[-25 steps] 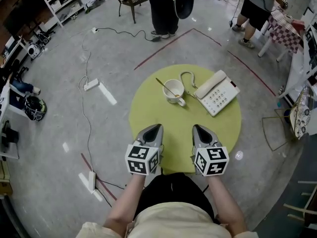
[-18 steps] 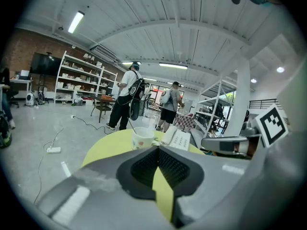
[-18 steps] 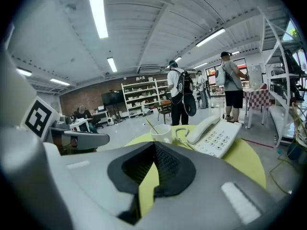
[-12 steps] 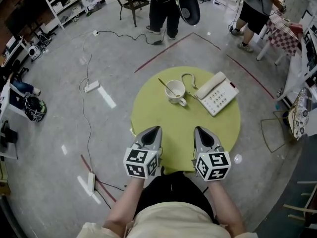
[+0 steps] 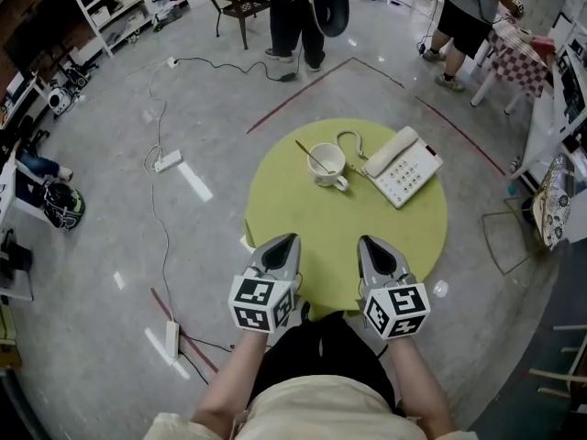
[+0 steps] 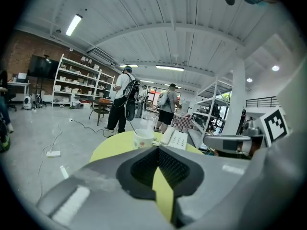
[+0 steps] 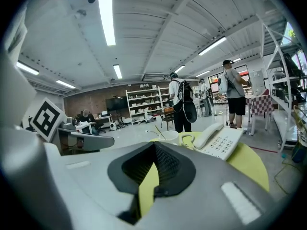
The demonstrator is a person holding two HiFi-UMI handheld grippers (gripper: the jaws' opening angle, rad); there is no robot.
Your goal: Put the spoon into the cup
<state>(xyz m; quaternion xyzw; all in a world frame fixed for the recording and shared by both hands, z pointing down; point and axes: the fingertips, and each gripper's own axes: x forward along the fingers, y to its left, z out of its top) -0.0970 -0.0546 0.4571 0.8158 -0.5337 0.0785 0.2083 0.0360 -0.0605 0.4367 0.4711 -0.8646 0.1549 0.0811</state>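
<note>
Both grippers have drawn back slightly toward the near edge of the table (image 5: 321,218), the left gripper (image 5: 290,239) and right gripper (image 5: 364,240) each with jaws pressed together on nothing. The spoon (image 5: 305,150) already stands in the cup (image 5: 328,165), well ahead and between the two, neither clearly nearer. Its handle slants up and away, toward the left gripper's side.

A round yellow-green table (image 5: 303,223) stands on a grey floor (image 5: 110,209). On its far half sits a white cup (image 5: 326,164), handle turned toward the near edge. Just right of it a white phone (image 5: 404,167) lies askew. The phone's cord (image 5: 348,142) curls on the tabletop between them, perhaps touching the cup.
</note>
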